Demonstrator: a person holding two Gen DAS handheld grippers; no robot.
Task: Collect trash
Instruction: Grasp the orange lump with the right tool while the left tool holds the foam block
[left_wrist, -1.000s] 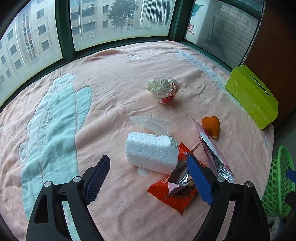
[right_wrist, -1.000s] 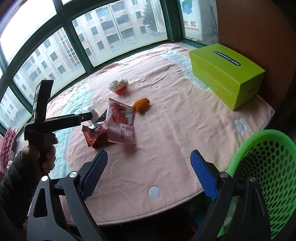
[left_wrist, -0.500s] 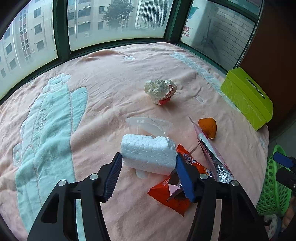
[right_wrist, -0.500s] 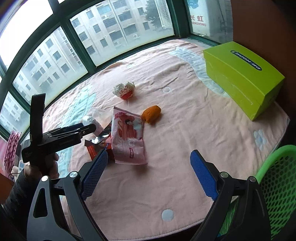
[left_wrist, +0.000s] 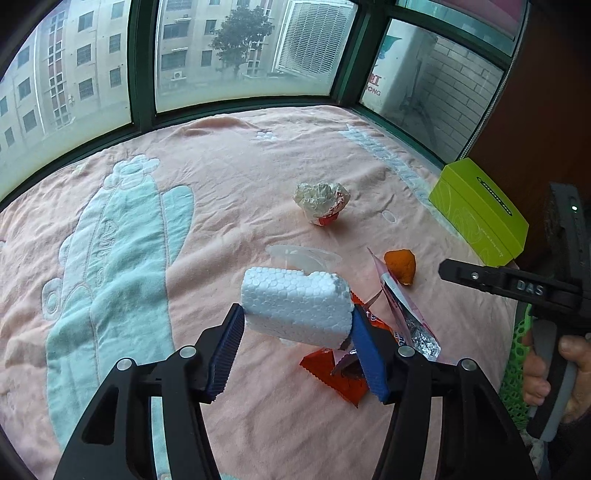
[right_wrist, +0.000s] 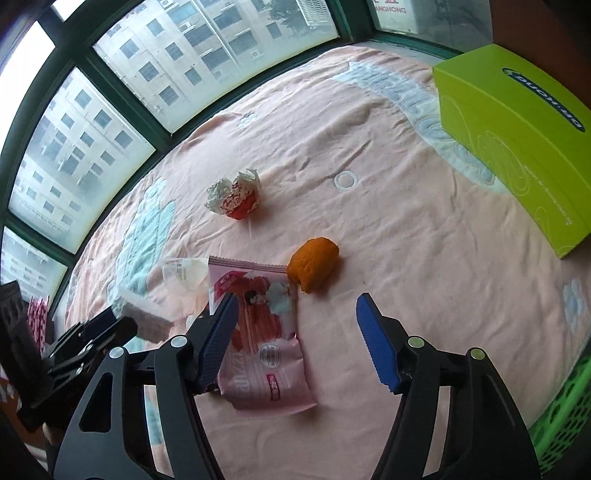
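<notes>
**Foam block gripped as trash lay on pink blanket**

I worked over a pink blanket (right_wrist: 388, 155) spread below a curved bank of green-framed windows (left_wrist: 142, 74). A lime-green box (right_wrist: 517, 147) sat at the blanket's far right edge, and a green mesh basket (right_wrist: 565, 417) showed at the near right corner, off the blanket. My left gripper (left_wrist: 297, 341) had its blue jaws pressed against both ends of a white foam block (left_wrist: 295, 306), which was held above the orange wrapper (left_wrist: 340, 380). My right gripper (right_wrist: 295, 339) hung with its jaws wide apart and nothing between them, just above a pink snack packet (right_wrist: 258, 339) lying flat near the blanket's middle. Just right of the packet's far corner lay an orange peel (right_wrist: 313, 268). A crumpled red-and-white wrapper (right_wrist: 234, 199) sat farther off, well apart from the others. A clear plastic lid (left_wrist: 303, 254) lay just beyond the foam.
</notes>
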